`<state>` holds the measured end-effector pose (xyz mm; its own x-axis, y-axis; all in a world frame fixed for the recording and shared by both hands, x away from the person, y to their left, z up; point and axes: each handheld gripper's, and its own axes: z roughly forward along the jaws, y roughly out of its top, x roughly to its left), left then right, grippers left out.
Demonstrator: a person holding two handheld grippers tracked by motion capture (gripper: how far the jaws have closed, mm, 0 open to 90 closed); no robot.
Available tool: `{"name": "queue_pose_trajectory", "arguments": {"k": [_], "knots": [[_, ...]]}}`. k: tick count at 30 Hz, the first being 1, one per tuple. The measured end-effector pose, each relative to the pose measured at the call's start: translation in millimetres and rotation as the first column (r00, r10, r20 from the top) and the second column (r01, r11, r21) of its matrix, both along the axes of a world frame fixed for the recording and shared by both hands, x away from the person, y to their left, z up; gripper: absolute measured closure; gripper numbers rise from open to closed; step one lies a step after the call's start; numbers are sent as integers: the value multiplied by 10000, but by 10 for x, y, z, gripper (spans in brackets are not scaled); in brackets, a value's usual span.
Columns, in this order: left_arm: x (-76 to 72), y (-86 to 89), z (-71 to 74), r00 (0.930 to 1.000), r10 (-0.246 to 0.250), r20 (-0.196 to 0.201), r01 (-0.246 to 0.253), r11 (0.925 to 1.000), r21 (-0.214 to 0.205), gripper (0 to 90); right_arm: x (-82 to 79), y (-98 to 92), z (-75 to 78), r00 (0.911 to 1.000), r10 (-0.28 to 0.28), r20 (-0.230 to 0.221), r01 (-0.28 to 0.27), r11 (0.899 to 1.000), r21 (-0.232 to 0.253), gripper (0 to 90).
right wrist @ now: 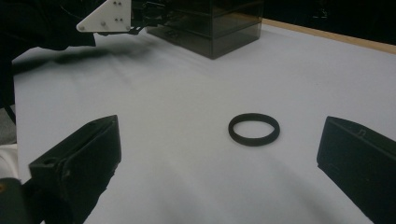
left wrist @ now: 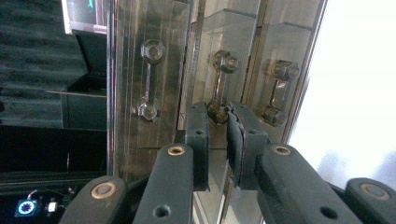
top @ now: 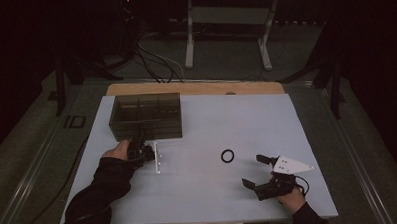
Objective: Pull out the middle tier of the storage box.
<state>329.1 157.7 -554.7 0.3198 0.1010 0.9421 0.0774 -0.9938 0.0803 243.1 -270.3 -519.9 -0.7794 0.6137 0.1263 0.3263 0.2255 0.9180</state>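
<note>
A dark see-through drawer box (top: 145, 114) stands at the back left of the white table (top: 211, 116). My left gripper (top: 140, 153) is up against its front. In the left gripper view the jaws (left wrist: 218, 122) pinch the lower end of the middle metal drawer handle (left wrist: 219, 86). Two similar handles (left wrist: 148, 79) flank it. A black ring (top: 227, 155) lies flat on the table right of centre. My right gripper (top: 251, 170) rests open near the front right, just short of the ring (right wrist: 254, 129), with nothing between its wide jaws (right wrist: 218, 154).
The box (right wrist: 210, 23) and the left gripper's white plate (right wrist: 105, 18) appear far off in the right gripper view. A wooden strip (top: 195, 88) edges the table's back. Cables (top: 155, 63) and a metal stand (top: 228, 21) are on the floor behind.
</note>
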Motion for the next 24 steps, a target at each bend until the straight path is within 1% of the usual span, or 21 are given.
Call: {"name": "queue_pose_trajectory", "arguments": {"k": [4,6,14,16,21,24], "knots": [[-2,0,0,10000,-12,3,12,10000,-6,818,2,-1,-1,10000,-3,-7,3,10000,-1,0],[-6,-4,5,10000,-17,77,17,10000,-37,820,3,-2,-2,10000,0,-27,0,10000,0,0],[-30,-11,28,10000,19,14,-19,10000,-85,823,1,-6,1,10000,-19,-13,19,10000,-19,0],[-56,-11,25,10000,-10,63,10,10000,-12,824,-1,-9,3,10000,-18,-12,18,10000,-4,0],[-141,2,17,10000,-77,2,77,9999,136,823,-6,-16,6,10000,-12,34,12,10000,-42,0],[-167,4,18,10000,-77,-48,77,9999,108,823,-8,-17,7,10000,-3,34,4,10000,-54,0]]}}
